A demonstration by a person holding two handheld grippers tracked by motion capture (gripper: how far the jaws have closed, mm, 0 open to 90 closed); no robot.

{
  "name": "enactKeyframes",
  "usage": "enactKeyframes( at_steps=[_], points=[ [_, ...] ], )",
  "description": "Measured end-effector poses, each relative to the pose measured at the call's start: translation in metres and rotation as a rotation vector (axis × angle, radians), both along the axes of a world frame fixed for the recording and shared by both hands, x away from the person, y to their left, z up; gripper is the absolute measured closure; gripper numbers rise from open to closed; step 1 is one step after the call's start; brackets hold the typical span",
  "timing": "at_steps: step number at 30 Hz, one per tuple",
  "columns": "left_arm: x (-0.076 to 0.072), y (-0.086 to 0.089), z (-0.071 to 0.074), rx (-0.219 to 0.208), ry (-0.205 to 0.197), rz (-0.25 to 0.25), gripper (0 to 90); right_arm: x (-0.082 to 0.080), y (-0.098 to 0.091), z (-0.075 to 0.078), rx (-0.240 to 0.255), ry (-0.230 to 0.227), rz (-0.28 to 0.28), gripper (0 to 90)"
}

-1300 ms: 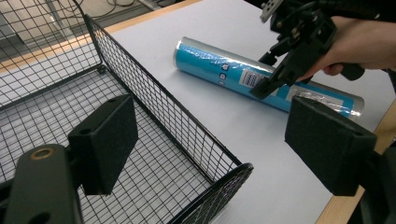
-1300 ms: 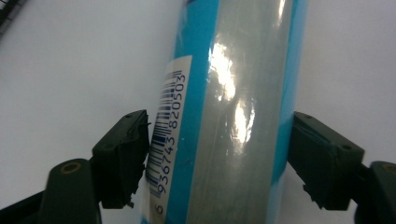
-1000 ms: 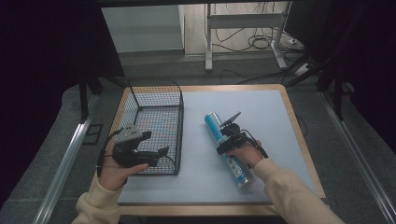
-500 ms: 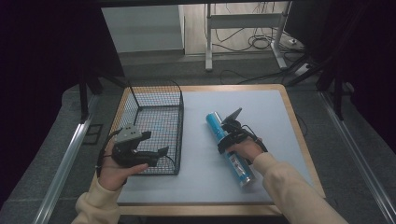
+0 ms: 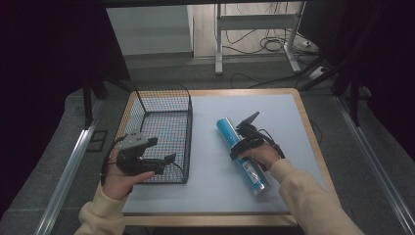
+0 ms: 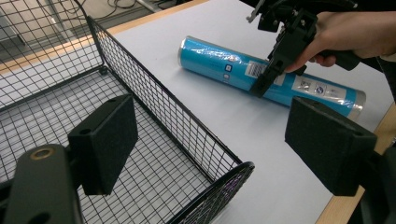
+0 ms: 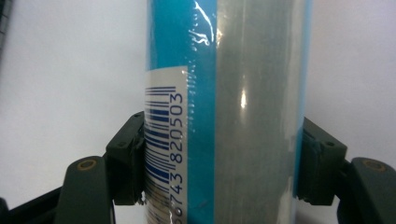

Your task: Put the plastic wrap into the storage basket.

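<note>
Your right hand-held gripper has its jaws on either side of the blue tube, pads against the shrink-wrapped wall just about at the barcode; from its own view both pads look pressed to the tube, so I judge it closed on it, though the tube still lies flat on the desk. The tube runs from about 11 o'clock to 5 o'clock on the desk's right half, well apart from the wire basket at 9 o'clock.

The grip sits toward the far half of the tube rather than at its middle. If you lift from here, the longer near end may sag and swing, and the glossy film gives the pads little bite, so the tube could rotate or slide out between them. Squeezing harder risks denting the wall, which I'd guess is thin.

Your left hand-held gripper is spread wide and holding nothing, hovering over the basket's near rim at its right corner. If you carry the tube across toward 9 o'clock, a drooping end could catch the basket's right wall or knock that open gripper. The tube also looks nearly as long as the basket, so a skewed entry could leave it jammed across the rim.
</note>
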State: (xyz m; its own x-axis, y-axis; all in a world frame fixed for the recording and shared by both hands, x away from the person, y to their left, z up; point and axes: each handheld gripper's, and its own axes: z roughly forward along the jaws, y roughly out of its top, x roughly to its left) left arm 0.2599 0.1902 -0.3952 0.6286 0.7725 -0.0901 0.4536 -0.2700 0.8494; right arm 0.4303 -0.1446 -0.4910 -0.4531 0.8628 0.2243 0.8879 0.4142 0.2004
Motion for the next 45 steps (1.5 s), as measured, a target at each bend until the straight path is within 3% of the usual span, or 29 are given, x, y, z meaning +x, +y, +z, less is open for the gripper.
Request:
enactKeyframes(
  at_steps=[3, 7, 8, 12, 14, 19, 31, 45],
  points=[
    [0.000, 0.000, 0.000, 0.000, 0.000, 0.001, 16.9, 0.000, -0.003, 0.007, 0.033, 0.000, -0.012, 31.2],
    [0.000, 0.000, 0.000, 0.000, -0.002, 0.000, 16.9, 0.001, -0.006, 0.013, 0.038, -0.005, -0.011, 31.3],
    [-0.001, 0.000, 0.001, -0.001, -0.003, 0.001, 16.9, 0.003, -0.010, 0.016, 0.083, 0.003, -0.030, 31.3],
    [-0.001, 0.000, 0.001, -0.002, -0.003, 0.001, 16.9, 0.004, -0.014, 0.020, 0.102, 0.009, -0.037, 31.4],
    [0.000, 0.000, 0.000, 0.000, 0.000, 0.002, 16.9, 0.005, -0.016, 0.025, 0.135, 0.009, -0.043, 31.4],
    [0.000, 0.000, 0.001, 0.000, -0.002, 0.001, 16.9, 0.004, -0.016, 0.042, 0.174, -0.031, -0.035, 31.4],
    [-0.002, 0.001, 0.003, -0.006, -0.010, 0.005, 16.9, 0.002, 0.005, 0.087, 0.218, -0.111, -0.008, 31.4],
    [-0.005, 0.004, 0.007, -0.014, -0.023, 0.007, 16.9, 0.000, 0.037, 0.127, 0.270, -0.164, 0.049, 31.4]
  ],
)
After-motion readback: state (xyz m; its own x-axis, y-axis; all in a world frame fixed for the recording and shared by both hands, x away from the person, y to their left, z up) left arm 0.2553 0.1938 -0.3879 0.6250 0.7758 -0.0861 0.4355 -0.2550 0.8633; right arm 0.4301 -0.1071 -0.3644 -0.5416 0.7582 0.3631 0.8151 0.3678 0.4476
